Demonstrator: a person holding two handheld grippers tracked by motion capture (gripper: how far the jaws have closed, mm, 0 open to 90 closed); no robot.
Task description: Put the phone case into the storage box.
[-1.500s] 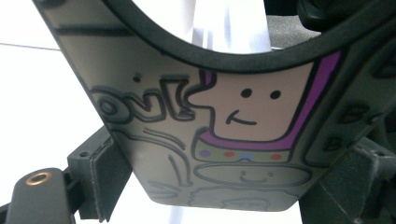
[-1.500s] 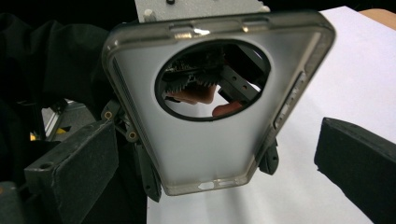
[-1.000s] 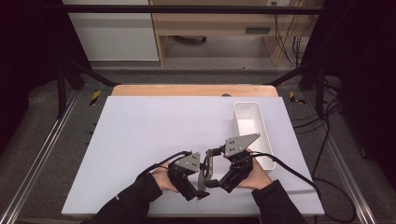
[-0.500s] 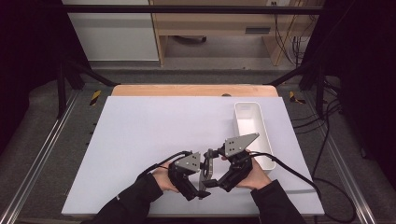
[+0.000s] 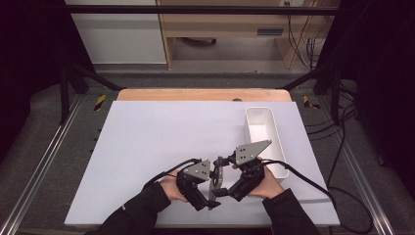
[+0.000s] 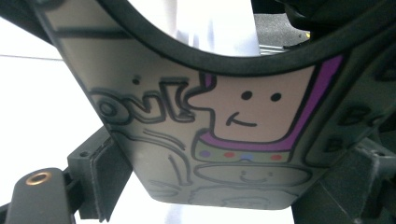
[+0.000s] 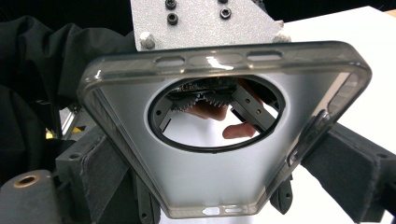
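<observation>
A phone case (image 5: 217, 177) is held upright on edge between both grippers near the table's front edge. In the left gripper view its outer side (image 6: 243, 116) carries a cartoon drawing with a smiling face and purple trim. The right gripper view looks into its clear grey inner side (image 7: 205, 172), which has a large round camera hole. My left gripper (image 6: 224, 186) is shut on the case's two long edges. My right gripper (image 7: 219, 168) clamps the same case from the opposite side. In the high view the left gripper (image 5: 196, 182) and right gripper (image 5: 243, 172) face each other.
A white oblong bin (image 5: 265, 133) stands on the right part of the white table (image 5: 156, 137), just beyond the right gripper, and looks empty. A black cable (image 5: 313, 183) trails off the right gripper toward the table's right edge.
</observation>
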